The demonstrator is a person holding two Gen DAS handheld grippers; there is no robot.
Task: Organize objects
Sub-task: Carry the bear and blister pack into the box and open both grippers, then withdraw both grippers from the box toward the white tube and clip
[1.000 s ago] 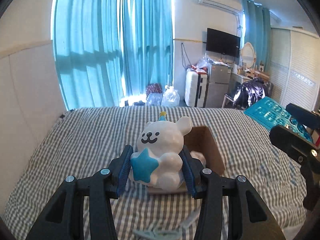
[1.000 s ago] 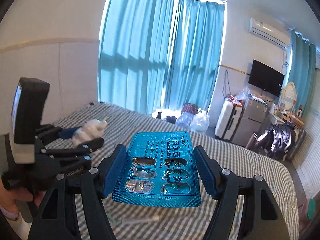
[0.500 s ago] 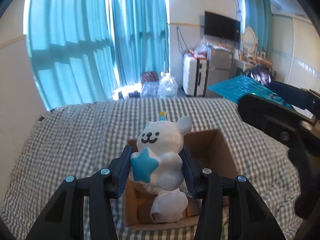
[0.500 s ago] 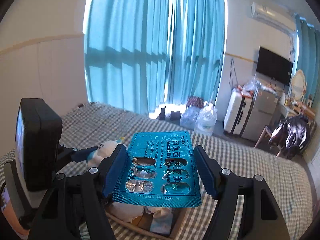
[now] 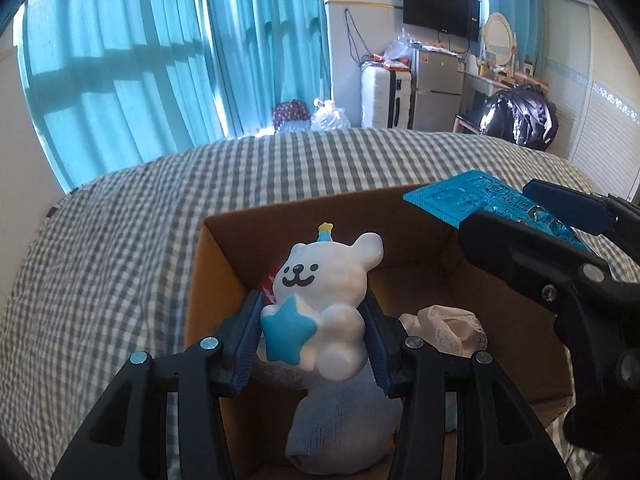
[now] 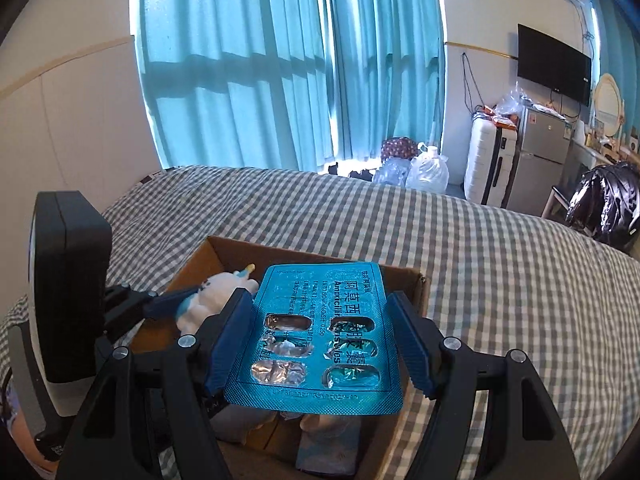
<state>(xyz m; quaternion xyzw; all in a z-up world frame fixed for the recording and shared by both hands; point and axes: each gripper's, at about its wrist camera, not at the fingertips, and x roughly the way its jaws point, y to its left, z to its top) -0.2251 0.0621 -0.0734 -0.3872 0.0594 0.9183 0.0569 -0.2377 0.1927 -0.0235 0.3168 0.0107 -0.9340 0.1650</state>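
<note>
Left gripper [image 5: 312, 336]: clamped on white bear figurine with blue star [image 5: 320, 304], above open brown cardboard box [image 5: 224, 264]. Right gripper [image 6: 320, 344]: closed on teal foil blister pack [image 6: 320, 332], over same box.

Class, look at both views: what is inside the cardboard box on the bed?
Inside the cardboard box: a pale cloth bundle, a lacy white fabric and something red. The bear figurine and blister pack cover the rest.

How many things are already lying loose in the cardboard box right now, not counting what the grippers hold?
3 visible: a pale mesh bundle at the near end, a white lacy item on the right, and something red behind the bear toy. The gripper and toy may hide more.
</note>
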